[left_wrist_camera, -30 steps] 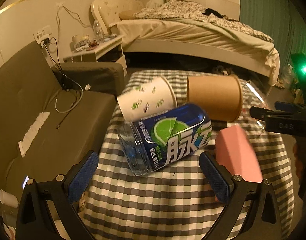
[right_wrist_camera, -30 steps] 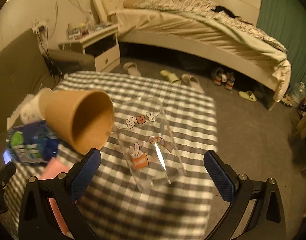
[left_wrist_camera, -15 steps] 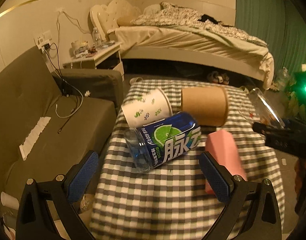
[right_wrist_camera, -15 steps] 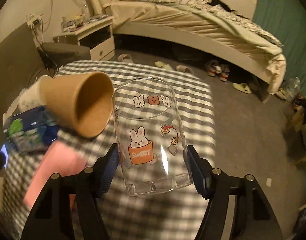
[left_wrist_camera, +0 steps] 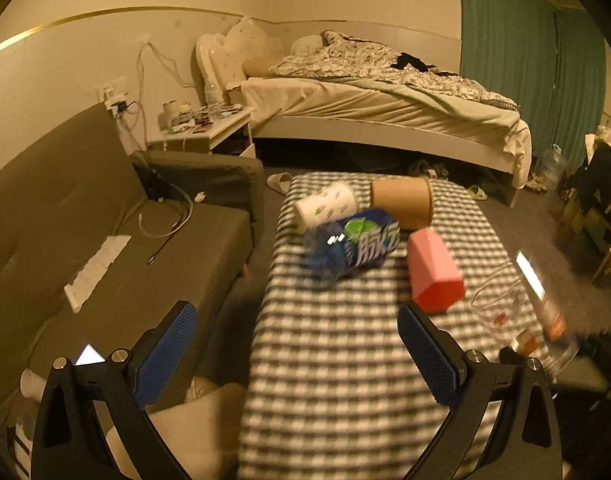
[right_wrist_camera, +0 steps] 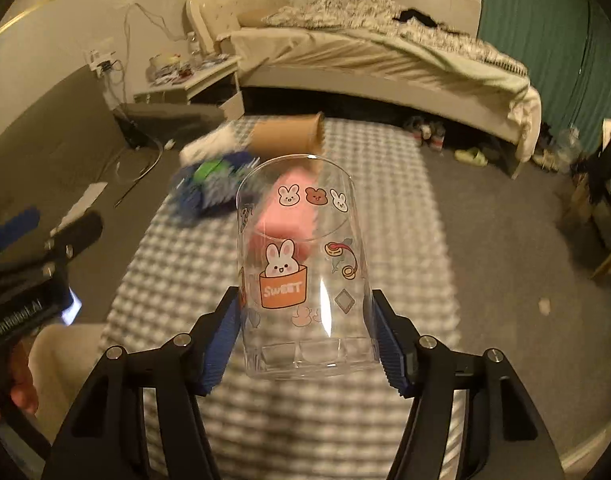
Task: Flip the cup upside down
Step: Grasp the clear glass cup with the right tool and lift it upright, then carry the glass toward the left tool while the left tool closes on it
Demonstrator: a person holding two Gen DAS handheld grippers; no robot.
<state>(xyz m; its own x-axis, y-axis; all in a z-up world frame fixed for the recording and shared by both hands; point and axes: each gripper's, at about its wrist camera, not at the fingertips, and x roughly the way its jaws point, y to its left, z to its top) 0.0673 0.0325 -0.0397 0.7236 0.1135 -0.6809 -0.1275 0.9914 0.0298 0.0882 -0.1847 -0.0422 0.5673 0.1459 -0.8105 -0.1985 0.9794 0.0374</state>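
A clear glass cup (right_wrist_camera: 305, 272) with bunny and bear prints is clamped between the blue pads of my right gripper (right_wrist_camera: 305, 336), near its thick base, lifted above the checked table (right_wrist_camera: 177, 280), mouth pointing away from the camera. In the left wrist view the cup (left_wrist_camera: 521, 308) shows blurred at the right. My left gripper (left_wrist_camera: 297, 352) is open and empty over the table's near end (left_wrist_camera: 325, 360); it also shows in the right wrist view (right_wrist_camera: 33, 248) at the left.
On the table's far half lie a brown paper cup (left_wrist_camera: 401, 202), a white paper cup (left_wrist_camera: 325, 204), a blue bottle (left_wrist_camera: 353, 244) and a pink cup (left_wrist_camera: 433, 276). A grey sofa (left_wrist_camera: 85, 240) is on the left, a bed (left_wrist_camera: 385, 112) behind.
My right gripper closed on the glass cup and lifted it off the table. My left gripper pulled back toward the table's near end and stayed open.
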